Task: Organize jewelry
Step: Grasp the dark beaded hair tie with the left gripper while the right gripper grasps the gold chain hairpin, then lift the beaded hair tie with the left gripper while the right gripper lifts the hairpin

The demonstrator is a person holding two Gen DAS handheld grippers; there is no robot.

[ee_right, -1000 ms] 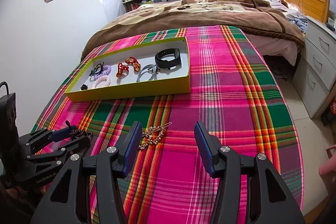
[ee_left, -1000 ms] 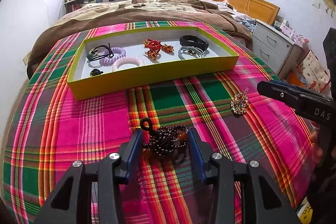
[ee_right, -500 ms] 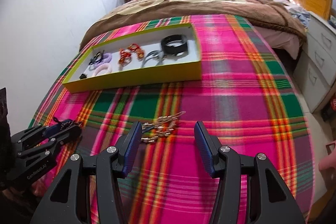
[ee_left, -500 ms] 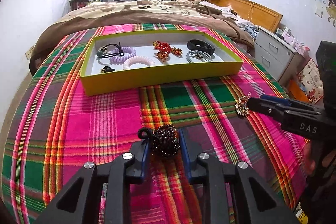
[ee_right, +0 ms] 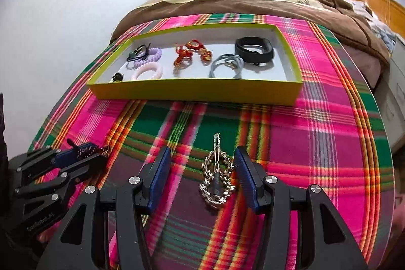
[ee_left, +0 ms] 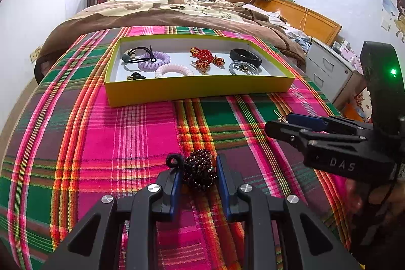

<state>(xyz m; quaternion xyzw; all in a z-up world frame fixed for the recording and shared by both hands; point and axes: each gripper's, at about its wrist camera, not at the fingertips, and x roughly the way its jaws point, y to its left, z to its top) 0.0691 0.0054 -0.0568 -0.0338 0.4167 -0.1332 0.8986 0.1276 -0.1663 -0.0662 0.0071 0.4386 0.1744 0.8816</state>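
Right gripper (ee_right: 200,177) straddles hairpin (ee_right: 216,175), pointing toward tray (ee_right: 197,90).

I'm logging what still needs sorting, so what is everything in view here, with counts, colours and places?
Beaded bracelet: 1, dark brown, bunched between the left pads on the cloth.
Chain hair clip: 1, gold, on the cloth between the right fingers.
Tray: 1, yellow-green, white inside, beyond both pieces.
Spiral hair ties: 2, lilac and pink, tray's left part.
Black hair ties: 2, tray's left end.
Knotted cords: red and gold, number unclear, tray centre.
Band: 1, black, tray's right end.
Grey loops: 1 bundle, beside the band.
Plaid cloth: 1, pink and green.
Left gripper: shut on the bracelet.
Right gripper: open.
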